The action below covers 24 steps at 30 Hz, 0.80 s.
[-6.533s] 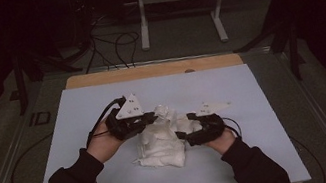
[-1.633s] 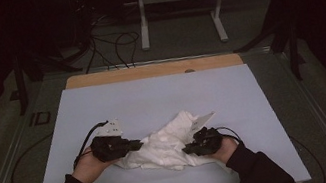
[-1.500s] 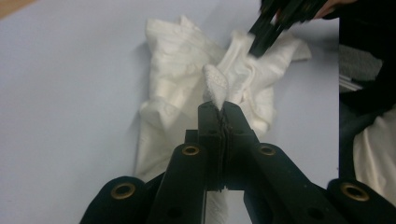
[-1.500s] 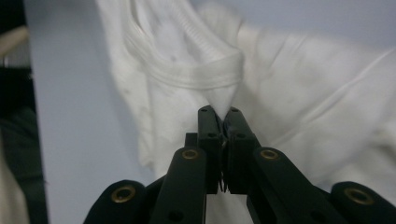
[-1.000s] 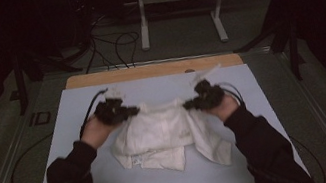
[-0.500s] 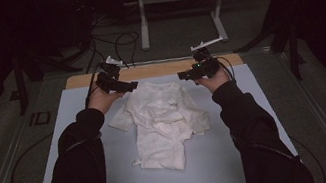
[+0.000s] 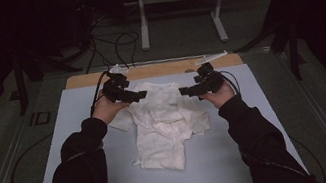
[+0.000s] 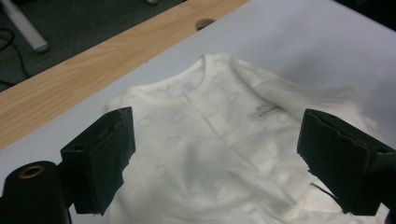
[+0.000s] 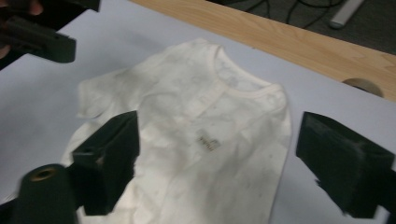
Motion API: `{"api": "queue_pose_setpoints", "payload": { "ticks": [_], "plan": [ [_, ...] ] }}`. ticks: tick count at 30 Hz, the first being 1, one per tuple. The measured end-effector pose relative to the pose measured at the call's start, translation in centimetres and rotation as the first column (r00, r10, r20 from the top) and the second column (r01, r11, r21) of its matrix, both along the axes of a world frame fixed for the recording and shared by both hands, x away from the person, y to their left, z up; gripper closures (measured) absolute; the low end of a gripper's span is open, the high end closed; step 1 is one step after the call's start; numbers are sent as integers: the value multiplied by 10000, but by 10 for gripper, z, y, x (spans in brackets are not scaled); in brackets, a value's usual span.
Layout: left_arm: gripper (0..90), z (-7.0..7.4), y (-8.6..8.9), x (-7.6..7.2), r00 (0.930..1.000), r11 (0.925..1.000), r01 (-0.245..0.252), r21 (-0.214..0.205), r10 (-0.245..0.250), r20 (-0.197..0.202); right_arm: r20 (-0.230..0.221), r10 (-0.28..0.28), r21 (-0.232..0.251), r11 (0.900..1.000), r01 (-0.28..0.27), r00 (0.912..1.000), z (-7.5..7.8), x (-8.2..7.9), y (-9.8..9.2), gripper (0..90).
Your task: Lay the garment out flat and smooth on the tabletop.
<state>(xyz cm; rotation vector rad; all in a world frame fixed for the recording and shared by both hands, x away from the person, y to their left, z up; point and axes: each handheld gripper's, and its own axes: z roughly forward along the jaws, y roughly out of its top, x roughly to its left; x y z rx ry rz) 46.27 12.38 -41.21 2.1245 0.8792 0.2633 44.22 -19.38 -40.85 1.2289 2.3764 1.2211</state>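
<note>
Now the small white garment [image 7: 164, 122] lies spread on the pale blue tabletop [image 7: 78, 111], collar toward the far wooden edge strip [image 7: 157, 69], with the lower half still rumpled and folded over toward the person's side. Both sets of tongs have just been opening: the left tongs [image 7: 137, 96] and the right tongs [image 7: 186, 90] hover over the two shoulders, jaws spread wide, and nothing is pinched between them.

To do this laying-out well, I would judge that the shoulders need no more pulling; the collar already sits fairly square. What wants care is the bottom part, where the cloth bunches and one sleeve lies doubled at the right. Each wrinkle should be taken by its edge, lifted little, and drawn outward flat, both hands pulling evenly so the collar does not slide.

The cloth looks like soft thin knit, limp, creasing easily, with a faint printed pattern, a ribbed round neckline [image 8: 180, 95] and a short button placket below it. A small label [image 9: 208, 140] shows on the chest in the right gripper view. The jaw pads are black, blocky and rough-edged.
</note>
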Motion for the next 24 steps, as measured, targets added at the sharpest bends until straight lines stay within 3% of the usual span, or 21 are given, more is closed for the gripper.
{"api": "queue_pose_setpoints", "payload": {
  "ticks": [8, 11, 15, 17, 22, 24],
  "plan": [
    [93, 6, 6, -21, 9987, 9971, 416, -638, -397, 313, 383, 168, 190, 9997, -176, 9991, -1, -25, -12, 128],
    [71, 6, 9, -30, 9972, 9947, 598, -834, -557, 500, 494, 476, -101, 9988, -472, 9976, -8, -35, -18, 130],
    [63, 5, 12, -45, 9939, 9923, 764, -970, -680, 866, 104, 458, -183, 9988, -456, 9989, -25, -45, -27, 131],
    [47, 3, 14, -51, 9931, 9908, 853, -1049, -760, 893, -182, 368, -553, 9978, -377, 9992, -33, -51, -31, 130],
    [9, -2, 19, -68, 9916, 9889, 904, -1180, -784, 1027, -722, 136, -222, 9996, -152, 9973, -53, -67, -41, 142],
    [3, -5, 21, -74, 9914, 9870, 909, -1322, -772, 1055, -798, -185, -193, 9997, 170, 9966, -59, -75, -45, 251]
  ]
}}
